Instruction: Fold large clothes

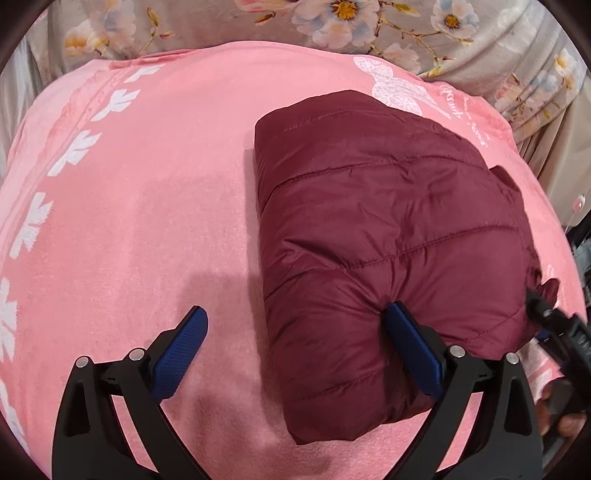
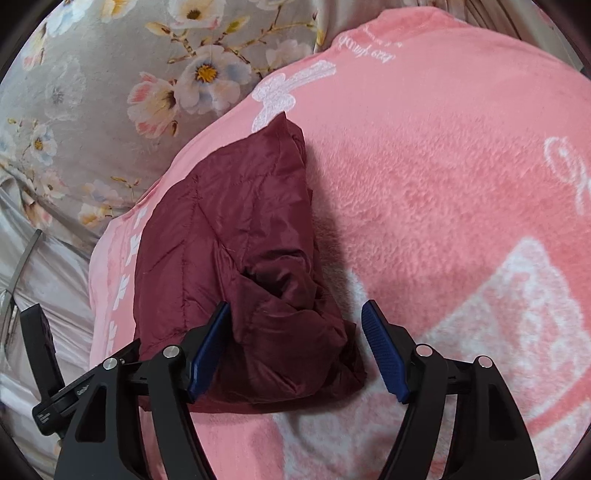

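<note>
Right gripper [image 2: 295,347], jaws wide and gripping nothing, straddles the folded maroon jacket [image 2: 236,236], long axis running to 11 o'clock; left gripper [image 1: 295,343] likewise open at its near edge.

The folded jacket [image 1: 388,229] lies on the blanket [image 1: 147,221], floral sheet [image 1: 369,22] behind.

Pink fleece blanket [image 1: 147,206] with white leaf border and white butterfly print [image 1: 395,88] covers the surface, grey floral sheet [image 2: 92,92] bunched just beyond the blanket's far edge, pale pleated curtain [image 1: 535,122] behind the blanket's right corner.
</note>
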The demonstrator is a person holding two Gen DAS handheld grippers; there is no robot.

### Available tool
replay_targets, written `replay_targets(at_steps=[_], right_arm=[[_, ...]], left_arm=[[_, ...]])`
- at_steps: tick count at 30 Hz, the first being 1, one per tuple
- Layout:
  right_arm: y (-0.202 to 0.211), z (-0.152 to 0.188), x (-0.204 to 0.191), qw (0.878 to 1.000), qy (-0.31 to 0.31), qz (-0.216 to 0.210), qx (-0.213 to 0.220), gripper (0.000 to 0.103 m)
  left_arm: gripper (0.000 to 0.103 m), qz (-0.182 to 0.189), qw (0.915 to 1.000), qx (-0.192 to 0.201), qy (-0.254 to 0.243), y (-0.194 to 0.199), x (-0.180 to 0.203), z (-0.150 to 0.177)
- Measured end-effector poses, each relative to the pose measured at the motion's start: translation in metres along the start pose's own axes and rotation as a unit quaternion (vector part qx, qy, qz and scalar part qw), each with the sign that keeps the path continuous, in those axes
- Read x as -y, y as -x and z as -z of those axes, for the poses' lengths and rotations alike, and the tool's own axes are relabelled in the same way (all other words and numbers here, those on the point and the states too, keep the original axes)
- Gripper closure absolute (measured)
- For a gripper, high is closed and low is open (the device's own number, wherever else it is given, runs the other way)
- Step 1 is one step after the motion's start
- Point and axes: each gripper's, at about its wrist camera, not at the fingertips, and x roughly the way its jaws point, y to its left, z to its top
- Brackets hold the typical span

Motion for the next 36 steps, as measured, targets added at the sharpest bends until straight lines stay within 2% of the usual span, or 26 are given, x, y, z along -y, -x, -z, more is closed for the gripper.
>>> replay_targets(at_steps=[5, 11, 16, 30, 33, 36], right_arm=[[-0.006, 0.000, 0.002, 1.000, 0.002, -0.015, 0.007, 0.027], [-0.008, 0.005, 0.003, 0.999, 0.025, -0.031, 0.026, 0.025], [-0.011, 0.004, 0.003, 0.998, 0.028, -0.053, 0.027, 0.025], [-0.026, -0.012, 0.000, 0.995, 0.023, -0.096, 0.018, 0.025], [-0.027, -0.012, 0.001, 0.994, 0.023, -0.106, 0.017, 0.030], [-0.028, -0.012, 0.004, 0.992, 0.013, -0.122, 0.010, 0.042]], left_arm=[[0.005, 0.037, 0.9987, -0.014, 0.030, -0.012, -0.005, -0.010], [0.005, 0.080, 0.9933, -0.033, 0.077, -0.032, -0.012, -0.019], [0.005, 0.102, 0.9898, -0.039, 0.091, -0.043, -0.013, -0.024], [0.005, 0.093, 0.9943, -0.008, 0.051, -0.054, -0.003, -0.028], [0.005, 0.091, 0.9951, 0.004, 0.039, -0.055, -0.002, -0.026], [0.005, 0.094, 0.9950, 0.015, 0.030, -0.055, -0.002, -0.025]])
